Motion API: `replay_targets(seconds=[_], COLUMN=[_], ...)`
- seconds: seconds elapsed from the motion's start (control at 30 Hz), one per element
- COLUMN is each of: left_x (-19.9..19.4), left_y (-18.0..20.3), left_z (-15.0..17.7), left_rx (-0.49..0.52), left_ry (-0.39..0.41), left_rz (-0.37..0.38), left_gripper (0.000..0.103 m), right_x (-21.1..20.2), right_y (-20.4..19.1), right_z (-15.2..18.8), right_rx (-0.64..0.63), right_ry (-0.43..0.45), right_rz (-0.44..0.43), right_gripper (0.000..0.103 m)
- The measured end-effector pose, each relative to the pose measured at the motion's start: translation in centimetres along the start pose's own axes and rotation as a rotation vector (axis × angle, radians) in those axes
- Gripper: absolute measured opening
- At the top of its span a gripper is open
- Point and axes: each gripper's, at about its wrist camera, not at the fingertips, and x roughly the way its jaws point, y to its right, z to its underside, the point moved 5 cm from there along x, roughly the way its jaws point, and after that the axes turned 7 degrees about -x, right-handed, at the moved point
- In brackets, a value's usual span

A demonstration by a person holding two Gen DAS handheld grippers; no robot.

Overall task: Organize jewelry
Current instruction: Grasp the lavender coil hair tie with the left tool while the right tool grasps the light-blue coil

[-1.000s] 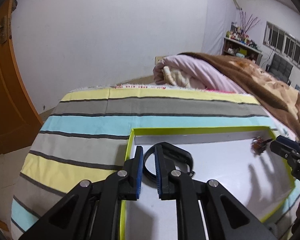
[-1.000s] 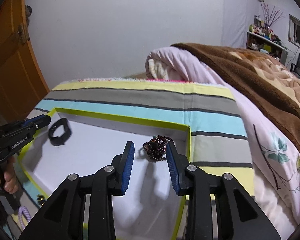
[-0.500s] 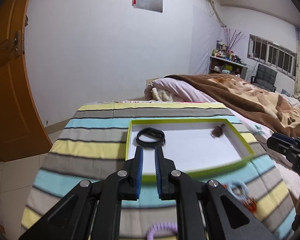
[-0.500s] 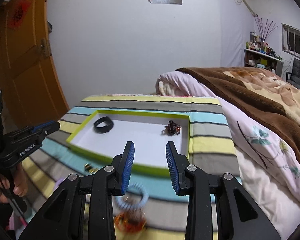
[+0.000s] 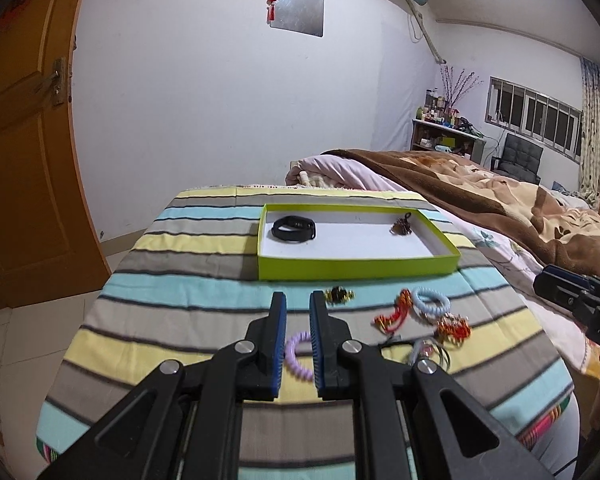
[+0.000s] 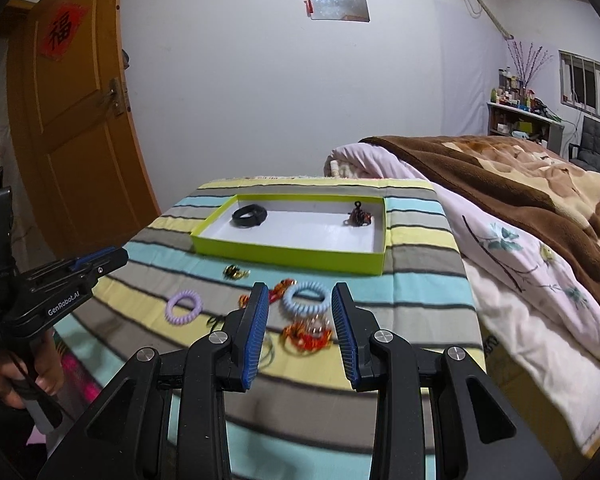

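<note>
The left gripper [image 5: 297, 300] hangs above the striped cloth [image 5: 172, 292] with its blue-padded fingers [image 5: 279, 320] a narrow gap apart and nothing clamped between them; the purple coil band [image 5: 296, 354] shows through that gap, lying on the cloth beneath the fingers rather than held. Just past the left fingertips and a little to their right lies a small black-and-gold piece [image 5: 340, 294], and farther right of them sit a red-and-gold trinket [image 5: 392, 312], a pale blue coil band [image 5: 432, 301], a second red-and-gold cluster [image 5: 454, 326] and some thin dark rings [image 5: 432, 350]. Beyond the fingertips stands the shallow green tray [image 5: 356, 266], white inside, with a black wristband [image 5: 294, 229] in its left part and a dark beaded bracelet [image 5: 401, 227] near its right end, the two well apart. The right gripper [image 6: 301, 294] is held with its fingers [image 6: 256, 332] spread wide and empty; seen between them, down on the cloth, are the pale blue coil band [image 6: 305, 297] nearer the tips and the red-and-gold cluster [image 6: 306, 332] closer in. To the left of these fingers lies the purple coil band [image 6: 184, 307], and ahead of them the green tray [image 6: 288, 256]. At the left edge a hand [image 6: 16, 376] grips the handle of the left gripper [image 6: 112, 258]
</note>
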Motion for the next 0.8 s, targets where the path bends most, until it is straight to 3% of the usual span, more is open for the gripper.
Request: replay_targets(seconds=[0.27, 0.63, 0.8], left_x=[-1.2, 0.4, 1.6], left_y=[-0.1, 0.3, 0.3], left_z=[2.1, 3.2, 3.6], left_rx=[-0.003, 0.017, 0.019], left_ry=[-0.020, -0.067, -0.089], left_rz=[0.003, 0.011, 0.009], left_gripper=[0.012, 0.013, 0.019], right_x=[-0.5, 1.1, 2.4], right_y=[-0.6, -0.6, -0.1], right_z=[1.5, 2.1, 2.3], right_rx=[-0.006, 0.003, 0.012], right_ry=[-0.021, -0.055, -0.076], right_rz=[-0.011, -0.020, -0.018], right_gripper=[0.034, 0.034, 0.034])
